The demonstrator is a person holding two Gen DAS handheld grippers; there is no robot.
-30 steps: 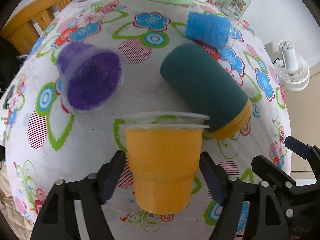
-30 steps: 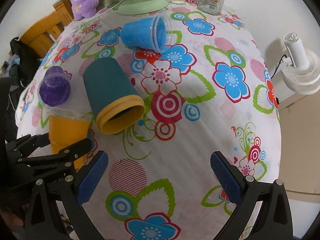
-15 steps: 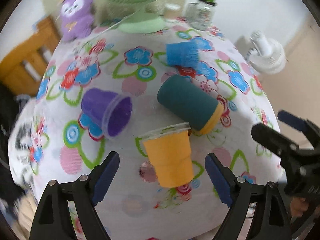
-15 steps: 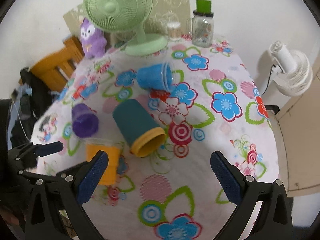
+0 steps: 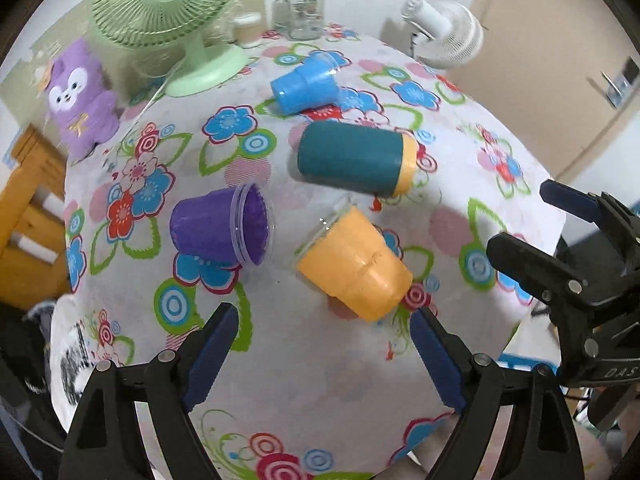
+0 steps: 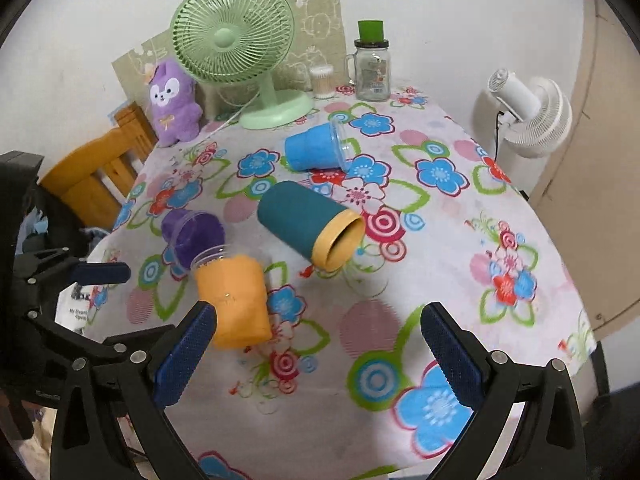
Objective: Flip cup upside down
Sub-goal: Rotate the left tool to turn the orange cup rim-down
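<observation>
Lying sideways on the tablecloth (image 5: 360, 380), the orange cup (image 5: 354, 266) sits free of both wide-open, empty claws.

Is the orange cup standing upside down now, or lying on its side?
On its side: the orange cup lies on the tablecloth, rim sideways.

Green fan (image 6: 232, 40): upright at back of table, base (image 6: 276, 112) on cloth, cord trails left.
Purple plush (image 6: 173, 104): stands left of fan, faces fwd.
Glass jar (image 6: 372, 66): back edge, right of fan, green lid, handle on left side.
Swab tub (image 6: 322, 82): betw fan base & jar.
White fan (image 6: 532, 118): off table, right side, nr wall.
Wood chair (image 6: 96, 168): left of table.
Tablecloth (image 6: 440, 248): white w/ blue, red, pink flowers, green leaves.
Card panel (image 6: 316, 20): leans on wall behind fan.
</observation>
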